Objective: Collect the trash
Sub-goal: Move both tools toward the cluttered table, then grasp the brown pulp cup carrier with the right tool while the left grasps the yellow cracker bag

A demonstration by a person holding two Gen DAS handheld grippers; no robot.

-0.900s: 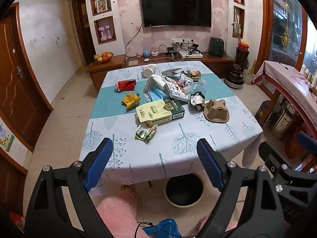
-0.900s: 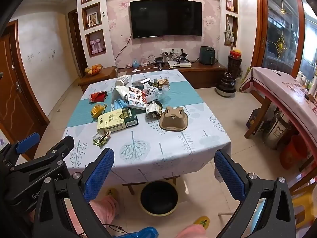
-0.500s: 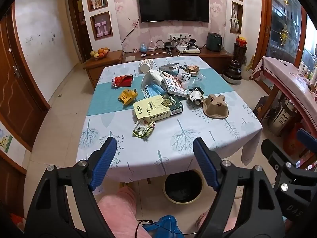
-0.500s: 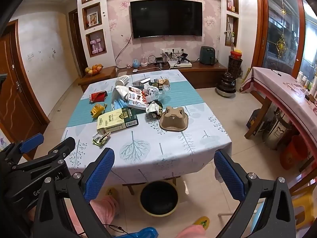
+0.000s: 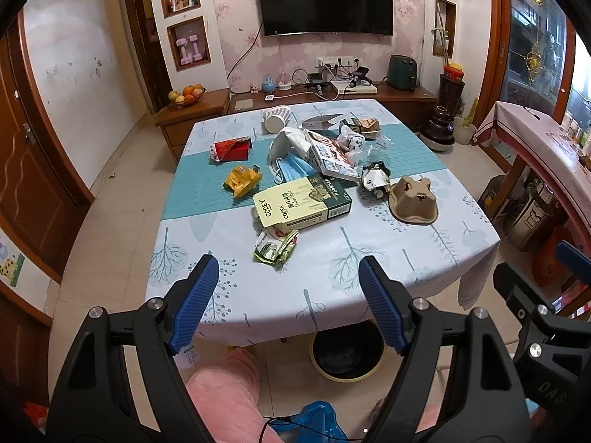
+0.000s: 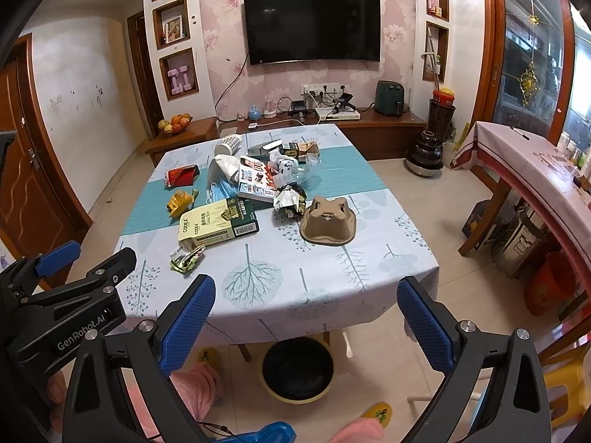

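Litter lies on a table [image 5: 369,258] with a tree-print cloth: a CODEX box [image 5: 301,203] [image 6: 218,221], a crumpled green wrapper [image 5: 277,249] [image 6: 186,258], a brown pulp cup carrier [image 5: 413,199] [image 6: 328,221], a yellow wrapper [image 5: 242,181], a red packet [image 5: 231,149], a blue face mask [image 5: 291,170] and a paper cup [image 5: 277,120]. A dark bin [image 5: 347,354] [image 6: 297,369] stands on the floor under the near edge. My left gripper [image 5: 287,262] hangs open before the near edge, nothing between its fingers. My right gripper [image 6: 306,280], to its right, is wide open and holds nothing.
A second table with a pink cloth [image 6: 535,170] runs along the right, with an orange bucket [image 6: 550,284] and a metal pot [image 6: 521,236] under it. A wooden TV cabinet [image 6: 388,129] is behind the table. Pink slippers [image 5: 225,380] and a blue stool [image 5: 317,424] sit below the grippers.
The left wrist view has come nearer to the table and tipped lower. The left jaws have narrowed a little. The right gripper has hardly moved.
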